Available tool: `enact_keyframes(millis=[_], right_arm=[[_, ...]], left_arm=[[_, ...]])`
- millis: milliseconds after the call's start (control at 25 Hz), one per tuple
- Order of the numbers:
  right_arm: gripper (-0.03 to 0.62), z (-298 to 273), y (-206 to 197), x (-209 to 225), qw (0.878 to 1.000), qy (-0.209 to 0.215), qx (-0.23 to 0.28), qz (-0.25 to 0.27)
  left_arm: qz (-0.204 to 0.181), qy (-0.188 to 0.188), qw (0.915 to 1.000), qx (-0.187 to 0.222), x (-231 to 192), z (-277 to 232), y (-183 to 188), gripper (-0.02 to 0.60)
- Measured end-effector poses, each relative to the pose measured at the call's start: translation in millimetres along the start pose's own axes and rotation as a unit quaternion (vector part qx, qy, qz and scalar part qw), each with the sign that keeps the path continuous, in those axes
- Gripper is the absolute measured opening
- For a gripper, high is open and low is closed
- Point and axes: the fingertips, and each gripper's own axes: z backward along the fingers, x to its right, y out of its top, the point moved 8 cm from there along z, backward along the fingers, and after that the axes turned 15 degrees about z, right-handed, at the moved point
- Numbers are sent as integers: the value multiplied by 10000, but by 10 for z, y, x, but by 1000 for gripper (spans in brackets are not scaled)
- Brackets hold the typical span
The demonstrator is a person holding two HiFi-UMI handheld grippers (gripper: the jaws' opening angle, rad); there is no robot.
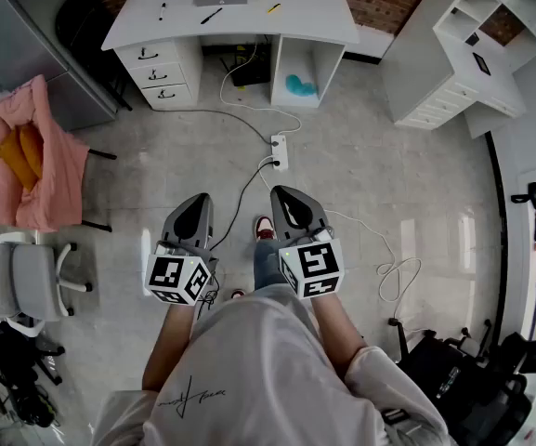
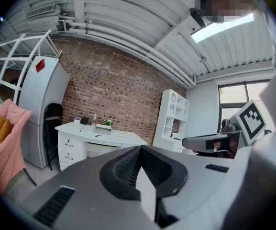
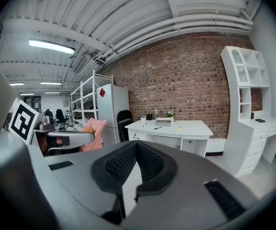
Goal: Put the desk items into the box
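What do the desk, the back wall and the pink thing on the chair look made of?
The desk is probably painted or laminated board: flat, smooth, even matte white with crisp edges. The wall is bare red-brown brick, with visible mortar lines. The pink thing is soft fabric, judging by how it drapes and folds. The exact textile can't be told.

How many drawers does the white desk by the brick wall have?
3, stacked in the desk's left-hand pedestal in the head view: top drawer, middle drawer, bottom drawer. None looks hidden.
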Motion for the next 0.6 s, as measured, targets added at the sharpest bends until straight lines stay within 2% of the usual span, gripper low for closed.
enact_keyframes(millis=[120,280,600], right_arm=[[26,-413,17,426,9999,124,27,-16],[26,-854,9,946,9996,276,60,-42],[26,-1475,13,1734,9983,393,169,-391]], left_arm=[[-86,-58,9999,-21,-10,-588,157,5],[-102,62,9999,-76,-26,-1199,296,5],[-76,406,9991,-81,-106,-1965,500,5]])
